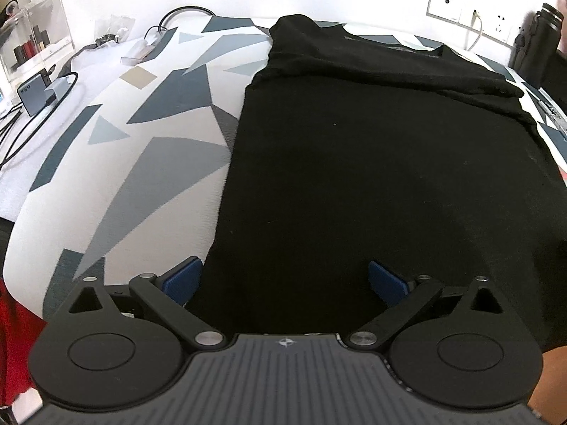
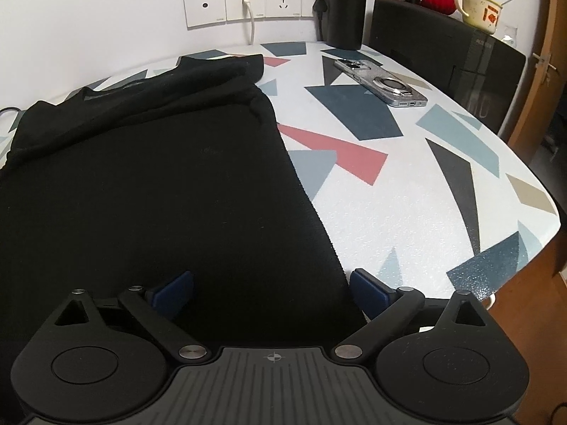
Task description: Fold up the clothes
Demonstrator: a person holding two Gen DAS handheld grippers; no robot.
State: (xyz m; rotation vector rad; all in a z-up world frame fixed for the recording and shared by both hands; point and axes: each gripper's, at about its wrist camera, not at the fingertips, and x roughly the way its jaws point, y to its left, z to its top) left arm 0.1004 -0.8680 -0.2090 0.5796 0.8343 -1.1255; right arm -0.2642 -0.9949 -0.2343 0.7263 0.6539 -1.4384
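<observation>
Both grippers tilt downward over the near hem of the folded black cotton garment [image 1: 372, 163] lying on the geometric-patterned bench [image 2: 407, 212]: left gripper [image 1: 285, 279] spread wide, right gripper [image 2: 271, 292] likewise, gripping nothing.

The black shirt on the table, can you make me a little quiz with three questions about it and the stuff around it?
1. True or false: the black shirt lies flat on the patterned table.
2. Which thing lies on the table to the side of the shirt in the right wrist view? A) a phone B) a spoon C) a book
3. Fill in: both the left gripper and the right gripper have their jaws ____.

Key
1. True.
2. A, the phone in its glittery case.
3. Open, with the shirt's near corners between them but not pinched.
</observation>
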